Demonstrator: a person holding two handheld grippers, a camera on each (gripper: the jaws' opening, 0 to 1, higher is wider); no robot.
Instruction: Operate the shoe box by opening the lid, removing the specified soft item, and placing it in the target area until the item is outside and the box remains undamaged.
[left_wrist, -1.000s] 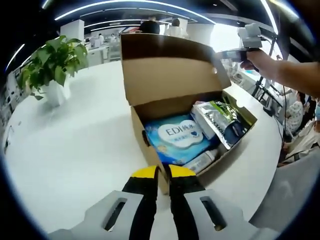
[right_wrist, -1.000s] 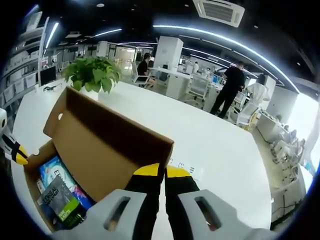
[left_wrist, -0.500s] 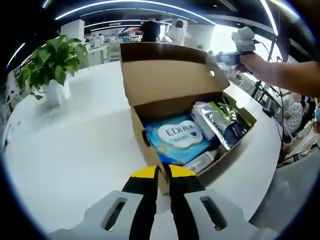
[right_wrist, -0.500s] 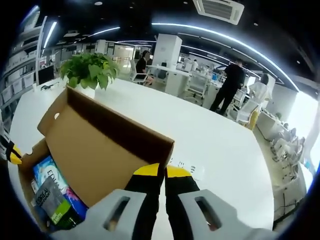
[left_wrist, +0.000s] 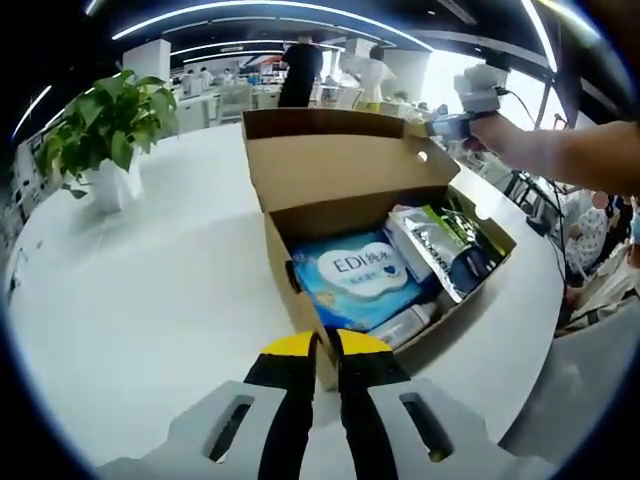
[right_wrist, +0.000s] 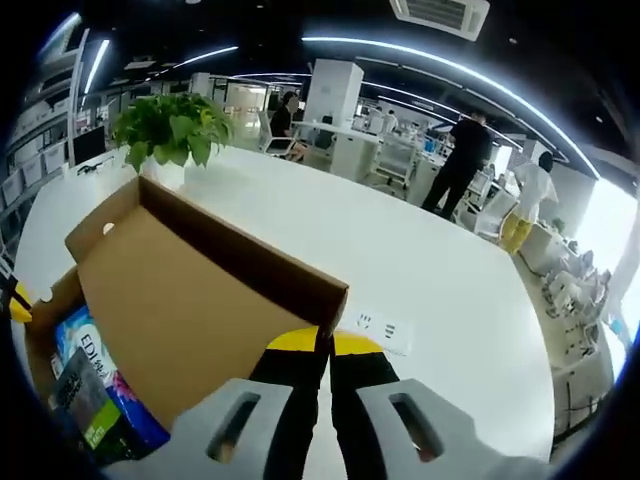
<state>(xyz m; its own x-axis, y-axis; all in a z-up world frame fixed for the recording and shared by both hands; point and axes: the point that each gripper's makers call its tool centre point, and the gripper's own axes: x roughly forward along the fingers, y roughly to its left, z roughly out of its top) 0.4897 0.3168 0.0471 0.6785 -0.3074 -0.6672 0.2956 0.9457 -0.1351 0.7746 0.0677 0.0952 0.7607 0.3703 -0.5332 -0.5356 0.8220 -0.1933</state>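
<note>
The cardboard shoe box (left_wrist: 400, 290) sits open on a white table (left_wrist: 150, 290), its lid (left_wrist: 340, 165) tipped back. Inside lies a blue soft pack (left_wrist: 355, 275) reading "EDI", beside a silvery-green pouch (left_wrist: 430, 240) whose lettering is too small to read, and a pale tube (left_wrist: 405, 322) against the box's near wall. The left gripper (left_wrist: 325, 345) has its 2 yellow-tipped jaws closed on the box's near corner. The right gripper (right_wrist: 325, 345) pinches the lid's edge, jaws together; in the left gripper view it (left_wrist: 470, 100) shows at the lid's far corner. A potted plant (left_wrist: 105, 135) stands beyond the box. Further box contents are shadowed.
</note>
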